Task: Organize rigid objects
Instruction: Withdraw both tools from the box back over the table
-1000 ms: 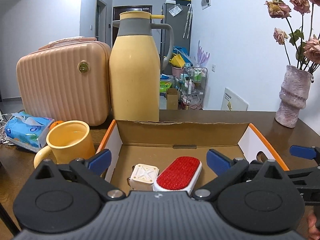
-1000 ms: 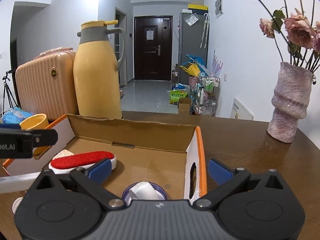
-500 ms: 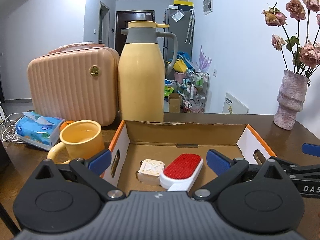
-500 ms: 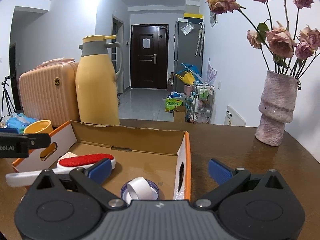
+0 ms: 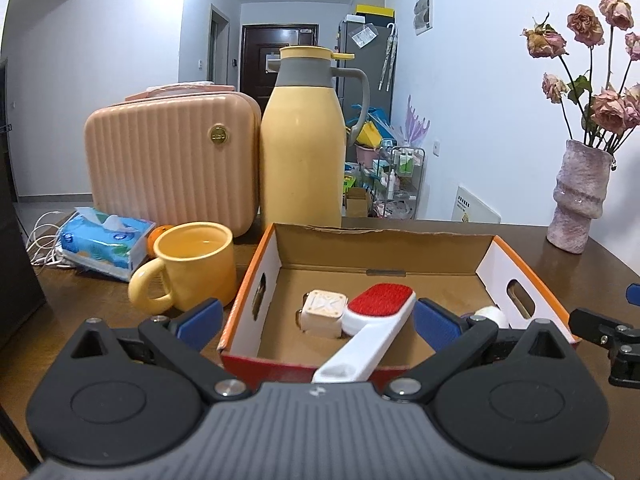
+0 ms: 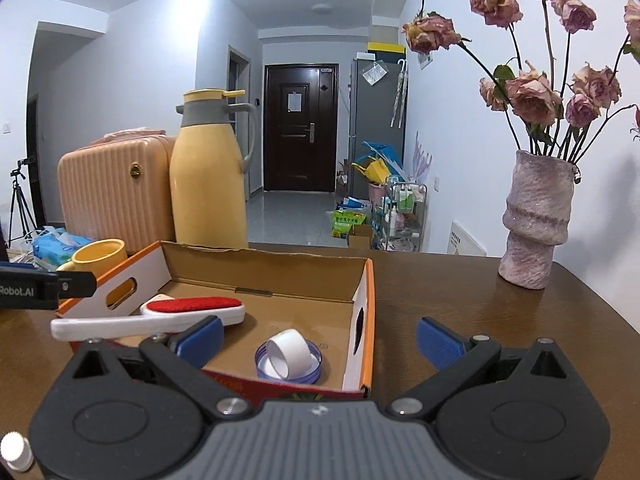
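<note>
An open cardboard box (image 5: pixel 248 288) (image 6: pixel 370 300) with orange rims sits on the brown table. Inside lie a red-and-white lint brush (image 5: pixel 376 316) (image 6: pixel 192 310) with its handle over the near rim, a small beige cube (image 5: pixel 322 312), and a white tape roll on a blue ring (image 6: pixel 290 356) (image 5: pixel 490 316). My left gripper (image 5: pixel 316 318) is open and empty, in front of the box. My right gripper (image 6: pixel 318 336) is open and empty, near the box's right front corner.
A yellow mug (image 5: pixel 192 264) stands left of the box, with a tissue pack (image 5: pixel 106 244), a peach case (image 5: pixel 172 160) and a yellow thermos (image 5: pixel 302 152) behind. A vase of dried roses (image 6: pixel 534 224) stands at the right. A small white cap (image 6: pixel 16 450) lies near left.
Both grippers have pulled back and up from the box, so more of the box and table shows. The objects in the box have not moved.
</note>
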